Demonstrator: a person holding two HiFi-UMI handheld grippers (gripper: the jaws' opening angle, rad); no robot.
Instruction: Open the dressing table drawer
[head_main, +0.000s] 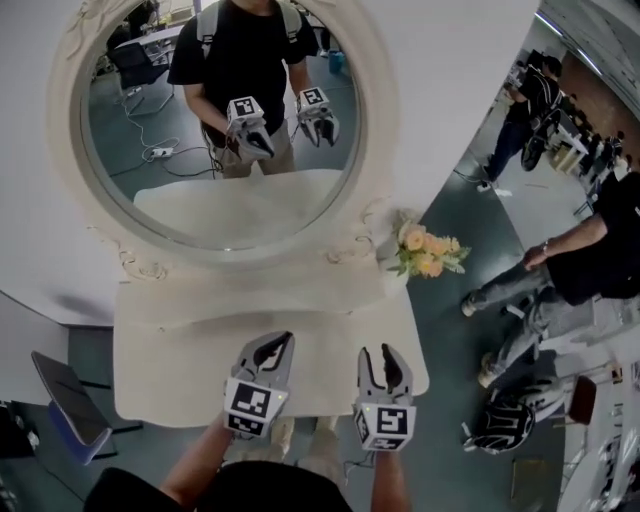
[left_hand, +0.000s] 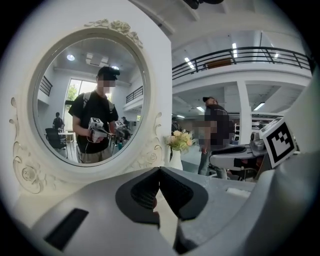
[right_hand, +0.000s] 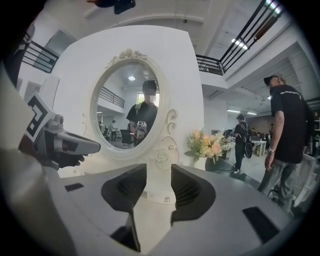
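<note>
Altogether, two tongs (head_main: 283, 340) (head_main: 379, 352), one mirror (head_main: 225, 120), one bouquet (head_main: 428, 252)

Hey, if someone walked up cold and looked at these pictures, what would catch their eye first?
The big mirror in its ornate cream frame fills the upper head view, reflecting the person holding both grippers. Yellow flowers stand at the dressing table's back right corner. Over its front edge, the left gripper has its jaws together and the right gripper has them apart, both empty.
</note>
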